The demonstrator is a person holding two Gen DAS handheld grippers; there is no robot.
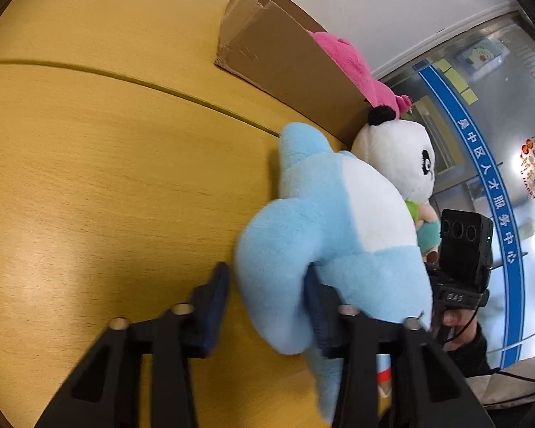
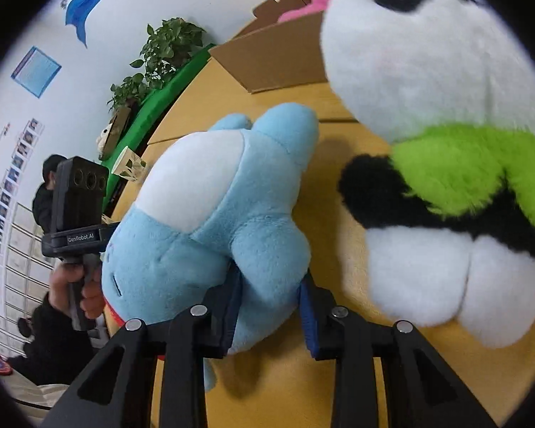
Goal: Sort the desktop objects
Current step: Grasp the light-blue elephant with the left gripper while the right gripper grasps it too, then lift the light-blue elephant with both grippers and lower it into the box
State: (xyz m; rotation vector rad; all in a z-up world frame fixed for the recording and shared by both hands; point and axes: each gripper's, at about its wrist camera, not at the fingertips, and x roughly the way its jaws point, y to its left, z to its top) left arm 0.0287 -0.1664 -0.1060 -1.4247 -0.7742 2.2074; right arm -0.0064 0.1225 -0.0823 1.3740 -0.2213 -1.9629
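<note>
A light blue and white plush toy (image 1: 324,221) lies on the yellow wooden table (image 1: 107,164). My left gripper (image 1: 267,306) has its jaws around the toy's rounded end, with a gap at the left pad, so it is open. My right gripper (image 2: 271,306) pinches a limb of the same blue plush (image 2: 210,214) between both pads. A panda plush with a green scarf (image 2: 428,114) stands right beside it, also in the left wrist view (image 1: 399,157). The right gripper's body (image 1: 463,249) shows past the toys.
An open cardboard box (image 1: 278,53) stands at the back of the table with a pink plush (image 1: 349,64) in it; the box also shows in the right wrist view (image 2: 278,60). A potted plant (image 2: 160,57) and a green board (image 2: 153,114) stand along the table's far edge.
</note>
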